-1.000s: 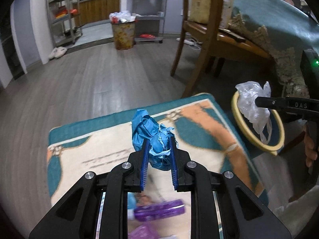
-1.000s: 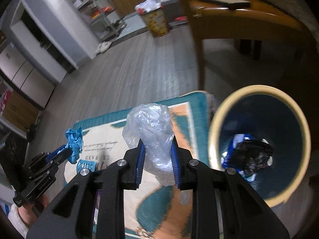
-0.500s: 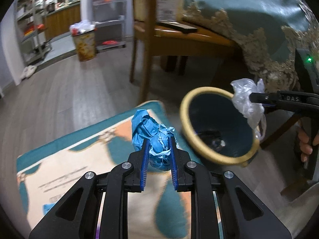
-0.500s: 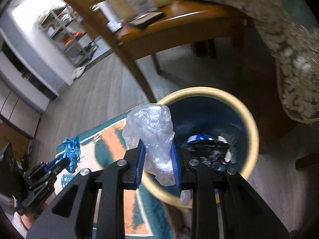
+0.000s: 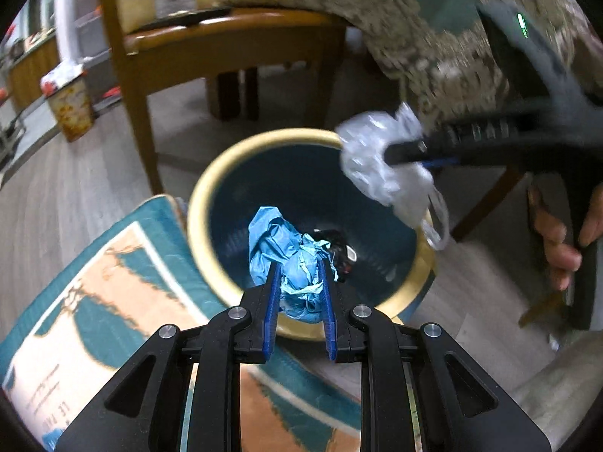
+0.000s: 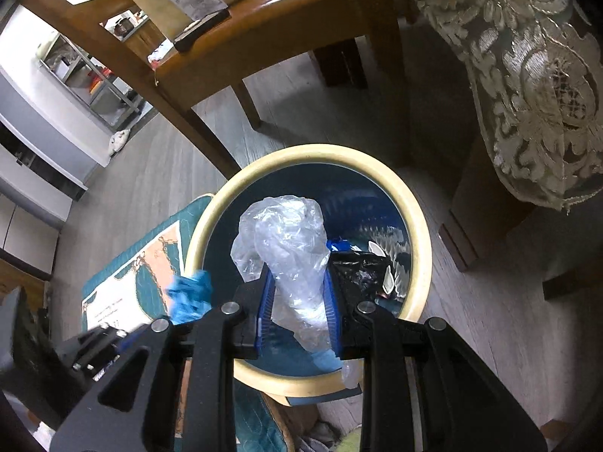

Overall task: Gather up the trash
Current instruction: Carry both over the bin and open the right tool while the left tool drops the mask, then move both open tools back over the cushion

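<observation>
My left gripper (image 5: 299, 267) is shut on a crumpled blue wrapper (image 5: 286, 252) and holds it over the near rim of a round bin (image 5: 211, 173) with a cream rim and dark blue inside. My right gripper (image 6: 296, 273) is shut on a clear plastic bag (image 6: 282, 241) and holds it above the bin's opening (image 6: 418, 226). In the left wrist view the clear bag (image 5: 380, 158) hangs over the bin's far right rim. Dark trash (image 6: 358, 267) lies at the bin's bottom. The blue wrapper also shows in the right wrist view (image 6: 188, 297).
A teal and orange mat (image 5: 113, 301) lies on the wooden floor left of the bin. A wooden chair (image 5: 211, 49) stands behind the bin. A lace-edged tablecloth (image 6: 527, 75) hangs at the right. A second bin (image 5: 71, 105) stands far left.
Both grippers have moved from over the mat to over the bin, each still holding its piece of trash. The right gripper now points down into the bin.
</observation>
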Available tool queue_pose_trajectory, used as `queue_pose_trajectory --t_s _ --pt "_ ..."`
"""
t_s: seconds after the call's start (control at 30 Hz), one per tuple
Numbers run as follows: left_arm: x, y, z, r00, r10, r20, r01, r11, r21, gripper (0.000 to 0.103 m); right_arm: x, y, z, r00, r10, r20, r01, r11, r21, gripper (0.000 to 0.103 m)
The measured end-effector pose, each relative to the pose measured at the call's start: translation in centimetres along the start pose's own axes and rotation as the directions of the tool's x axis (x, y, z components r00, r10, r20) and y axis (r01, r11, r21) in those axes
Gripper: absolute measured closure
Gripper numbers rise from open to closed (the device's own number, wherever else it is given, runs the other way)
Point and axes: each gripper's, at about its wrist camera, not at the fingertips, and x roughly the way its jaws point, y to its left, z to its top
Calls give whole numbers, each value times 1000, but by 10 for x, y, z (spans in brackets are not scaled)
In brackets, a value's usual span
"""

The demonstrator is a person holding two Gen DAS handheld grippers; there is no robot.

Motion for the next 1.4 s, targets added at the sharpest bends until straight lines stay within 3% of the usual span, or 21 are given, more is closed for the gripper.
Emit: queue_pose_trajectory --t_s 0.2,0.27,0.33,0.4,0.53,0.9,1.1,1.4 --pt "17 -2 1 1000 7 -9 -7 1000 -6 80 0 -1 0 1000 2 8 -2 1000 8 78" --pt "19 4 3 1000 13 -2 -13 999 -32 71 -2 0 0 1000 -9 15 9 1000 0 76" --pt "17 9 4 1000 21 8 -20 998 -64 44 -3 1 1 999 -18 28 18 1000 -3 62" --pt "11 13 5 999 14 30 -11 996 -88 39 -6 -1 2 999 -14 45 13 1000 10 49" --pt "3 16 6 998 27 48 -23 996 -88 35 -7 -1 2 998 -13 58 11 1000 21 34" --pt "-22 31 -6 995 88 57 -83 994 -77 31 -10 27 5 997 -12 73 15 999 -42 21" --pt "-49 44 -18 990 122 69 -113 987 -117 27 -9 55 1 997 -17 77 26 994 -108 7" --pt "-117 74 -50 971 222 94 -200 960 -197 25 -10 106 -17 997 -11 74 27 975 -219 6"
